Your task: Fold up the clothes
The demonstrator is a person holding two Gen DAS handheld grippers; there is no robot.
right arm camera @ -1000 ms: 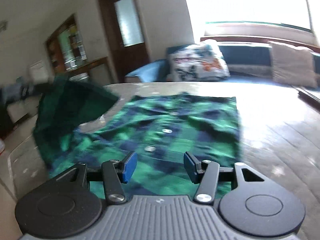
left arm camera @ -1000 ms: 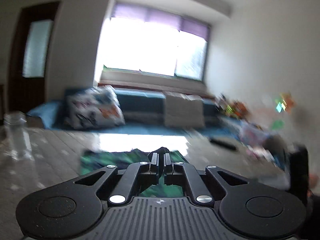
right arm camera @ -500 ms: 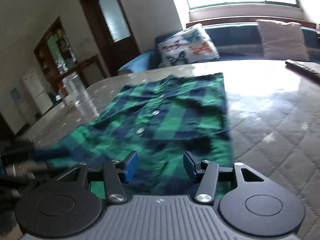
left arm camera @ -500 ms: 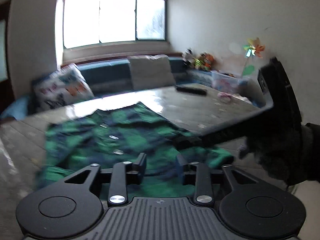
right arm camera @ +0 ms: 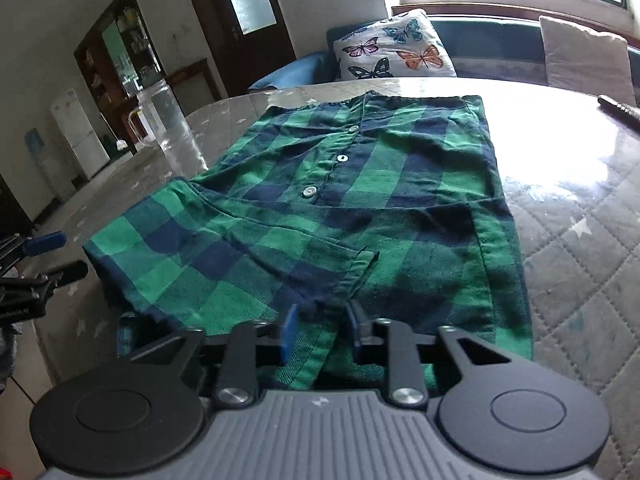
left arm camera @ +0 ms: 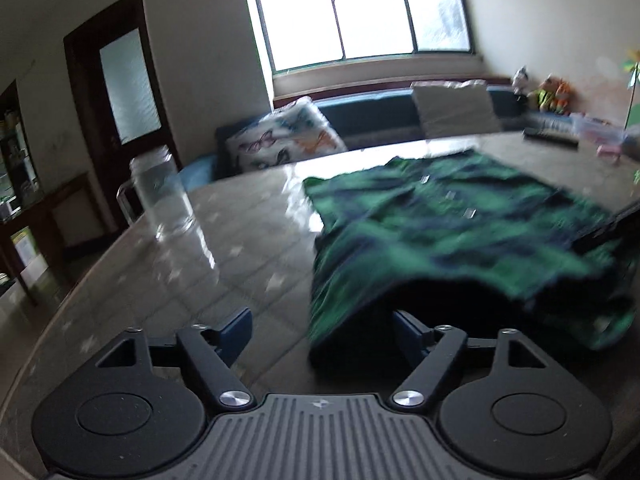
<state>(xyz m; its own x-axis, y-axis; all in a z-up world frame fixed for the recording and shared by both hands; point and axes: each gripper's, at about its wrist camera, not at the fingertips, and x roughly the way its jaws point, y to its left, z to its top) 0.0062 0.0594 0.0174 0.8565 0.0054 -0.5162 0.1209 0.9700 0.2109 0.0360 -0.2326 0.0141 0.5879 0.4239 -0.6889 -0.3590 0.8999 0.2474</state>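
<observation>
Closing on the near hem, your right gripper (right arm camera: 318, 330) has shirt (right arm camera: 360, 200) cloth between its blue pads; whether they're pressing yet I can't tell, so don't lift on faith. The shirt lies buttons-up on the quilted table (right arm camera: 580, 240), a sleeve folded across its near end, collar end off at 12 o'clock toward the window.

Your left gripper (left arm camera: 320, 330) is opening, pads well apart and w/ nothing gripped; the shirt's near corner droops over its right pad at 3 o'clock.

Risks as I judge them: right pads may catch only the top layer, so the fold pulls apart on lift. The draped corner could snag the left pad and drag the shirt askew. The glass jug (left arm camera: 164, 196) at 10 o'clock stands near the left side, so a wide swing could knock it.
</observation>
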